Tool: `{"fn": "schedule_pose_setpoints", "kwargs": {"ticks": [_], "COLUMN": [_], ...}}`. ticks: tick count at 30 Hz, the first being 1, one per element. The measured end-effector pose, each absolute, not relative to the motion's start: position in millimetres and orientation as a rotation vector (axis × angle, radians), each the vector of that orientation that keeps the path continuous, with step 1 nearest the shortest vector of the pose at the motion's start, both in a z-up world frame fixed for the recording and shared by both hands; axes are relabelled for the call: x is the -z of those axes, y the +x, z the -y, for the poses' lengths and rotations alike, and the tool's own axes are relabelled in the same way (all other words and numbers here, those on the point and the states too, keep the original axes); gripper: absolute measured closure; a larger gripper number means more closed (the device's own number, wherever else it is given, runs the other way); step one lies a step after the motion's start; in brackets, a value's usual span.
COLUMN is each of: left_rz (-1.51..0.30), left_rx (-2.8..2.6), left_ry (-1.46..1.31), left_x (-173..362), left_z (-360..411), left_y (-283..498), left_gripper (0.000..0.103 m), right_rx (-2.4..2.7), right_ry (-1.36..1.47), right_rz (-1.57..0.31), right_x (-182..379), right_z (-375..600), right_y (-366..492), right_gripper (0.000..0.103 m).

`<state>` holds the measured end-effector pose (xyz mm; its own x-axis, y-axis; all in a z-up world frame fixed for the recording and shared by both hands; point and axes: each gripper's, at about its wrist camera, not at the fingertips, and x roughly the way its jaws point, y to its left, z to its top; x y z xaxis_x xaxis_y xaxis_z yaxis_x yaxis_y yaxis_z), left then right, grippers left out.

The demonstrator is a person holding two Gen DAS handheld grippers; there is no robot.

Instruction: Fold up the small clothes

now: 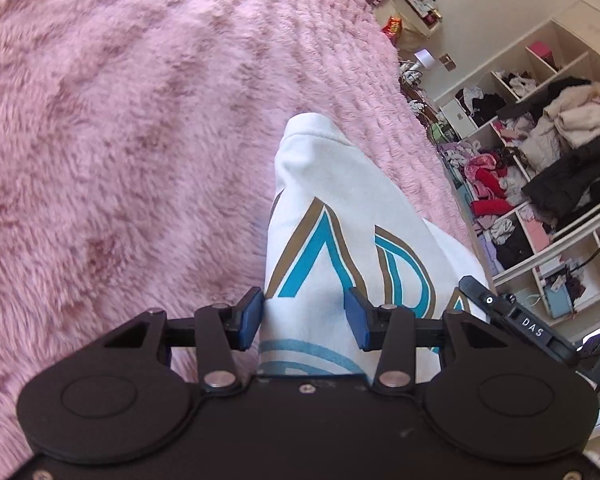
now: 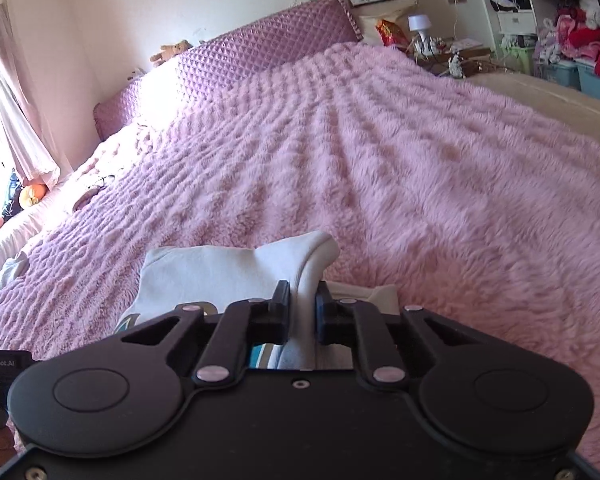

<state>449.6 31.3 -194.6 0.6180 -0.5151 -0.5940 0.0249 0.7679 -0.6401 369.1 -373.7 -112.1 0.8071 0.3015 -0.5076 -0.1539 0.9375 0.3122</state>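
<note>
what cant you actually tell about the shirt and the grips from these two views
- White garment, left wrist view: its near part is hidden under the left gripper, so whether the pads press cloth is unclear.
- Teal and gold print, left wrist view: folds and the gripper cut the letters off; unreadable.
- Right wrist view: the right gripper pinches a fold, but its body hides the rest of the garment.
- How far folding has got: cannot tell.

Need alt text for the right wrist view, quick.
The right tongs are shut on a raised fold of a white garment lying on a fluffy pink blanket. A quilted purple headboard stands behind.
</note>
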Motion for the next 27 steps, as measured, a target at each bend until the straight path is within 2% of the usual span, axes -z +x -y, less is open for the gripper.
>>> {"fn": "schedule_pose_setpoints", "kwargs": {"ticks": [5,7,10,11,12,14,19,27], "left_rz": [-0.897,-0.909,-0.913,-0.918,-0.919,-0.909,-0.888,-0.869], "left_rx": [0.327,0.321,0.341,0.341,0.334,0.336,0.393,0.488], "left_ry": [-0.605,-0.616,-0.64,-0.65,-0.662,-0.677,-0.669,-0.794], "left_x": [208,218,225,223,218,205,183,189], "left_z": [-18,-20,-25,-27,-30,-38,-57,-55], "left_y": [468,474,475,474,470,457,393,307], "left_gripper": [0.058,0.051,0.051,0.052,0.055,0.056,0.055,0.055], "right_rx": [-0.189,-0.181,-0.189,-0.195,-0.206,-0.224,-0.23,-0.326], "right_ry": [0.226,0.255,0.248,0.239,0.235,0.247,0.316,0.366], "right_rz": [-0.695,-0.705,-0.718,-0.718,-0.721,-0.73,-0.727,-0.645], "right_x": [148,154,151,146,139,126,110,104], "right_z": [379,382,383,383,383,386,401,378], "right_y": [392,393,392,390,386,371,305,214], "right_gripper": [0.095,0.095,0.094,0.089,0.073,0.062,0.062,0.06]}}
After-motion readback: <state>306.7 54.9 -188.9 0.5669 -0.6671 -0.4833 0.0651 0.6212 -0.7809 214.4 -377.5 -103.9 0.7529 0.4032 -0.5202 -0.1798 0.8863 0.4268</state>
